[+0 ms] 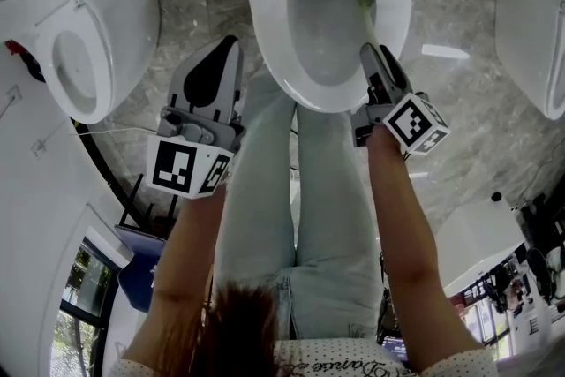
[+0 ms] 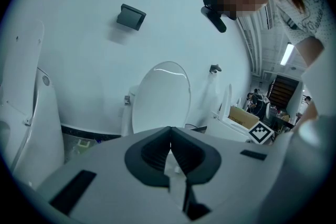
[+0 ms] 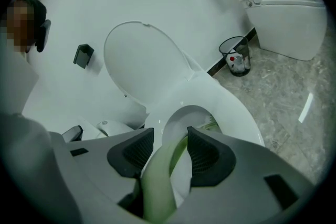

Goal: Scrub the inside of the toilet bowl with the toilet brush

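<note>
Right gripper [image 3: 170,136] jaws clamped on the pale green plastic toilet brush [image 3: 160,170] handle, brush head against the white ceramic toilet bowl's [image 1: 305,31] far-right inner wall; left gripper [image 2: 169,139] jaws together, empty.

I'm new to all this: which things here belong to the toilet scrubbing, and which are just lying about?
In use: toilet bowl, toilet brush, right hand-held gripper gripping it.
Lying about: left hand-held gripper, shut, empty; neighbouring toilet; wire bin.
</note>
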A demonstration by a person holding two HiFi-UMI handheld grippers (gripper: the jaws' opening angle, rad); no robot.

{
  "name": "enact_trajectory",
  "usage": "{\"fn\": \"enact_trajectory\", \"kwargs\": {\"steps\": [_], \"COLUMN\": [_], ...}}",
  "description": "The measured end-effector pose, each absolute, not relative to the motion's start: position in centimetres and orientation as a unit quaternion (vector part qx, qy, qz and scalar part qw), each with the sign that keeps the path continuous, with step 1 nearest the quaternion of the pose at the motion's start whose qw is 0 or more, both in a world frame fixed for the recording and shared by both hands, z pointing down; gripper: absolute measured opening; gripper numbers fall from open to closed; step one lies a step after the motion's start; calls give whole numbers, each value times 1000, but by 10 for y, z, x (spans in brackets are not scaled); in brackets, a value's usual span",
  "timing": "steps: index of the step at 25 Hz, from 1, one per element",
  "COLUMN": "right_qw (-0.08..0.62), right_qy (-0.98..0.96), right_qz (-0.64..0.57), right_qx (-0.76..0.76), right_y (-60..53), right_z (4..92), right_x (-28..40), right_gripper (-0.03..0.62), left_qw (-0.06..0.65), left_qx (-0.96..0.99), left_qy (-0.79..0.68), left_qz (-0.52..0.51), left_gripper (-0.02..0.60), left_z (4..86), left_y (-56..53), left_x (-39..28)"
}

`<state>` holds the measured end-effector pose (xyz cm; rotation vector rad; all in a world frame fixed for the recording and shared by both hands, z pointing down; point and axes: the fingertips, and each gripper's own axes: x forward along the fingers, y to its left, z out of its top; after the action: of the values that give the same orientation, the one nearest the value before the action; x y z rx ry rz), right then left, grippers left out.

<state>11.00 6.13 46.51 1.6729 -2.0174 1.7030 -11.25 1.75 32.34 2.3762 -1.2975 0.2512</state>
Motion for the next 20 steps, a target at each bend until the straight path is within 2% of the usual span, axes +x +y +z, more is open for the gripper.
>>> {"fn": "enact_trajectory", "kwargs": {"steps": [3, 12, 20], "right_qw": [-20, 9, 6], "right_qy": [-619, -600, -578], "right_qz": [570, 598, 622], "right_qx": [540, 532, 528], "right_y": [68, 105, 133], "right_z": [464, 457, 450], "right_x": [114, 109, 105], "right_gripper": [189, 189, 189], "left_qw": [209, 208, 208], "left_qx": [856, 856, 856], "left_qy": [-464, -467, -467], "left_qz": [88, 82, 81], "left_gripper": [5, 5, 5], "left_z": [321, 312, 309], "left_y": [19, 25, 29], "left_x": [-111, -115, -118]}}
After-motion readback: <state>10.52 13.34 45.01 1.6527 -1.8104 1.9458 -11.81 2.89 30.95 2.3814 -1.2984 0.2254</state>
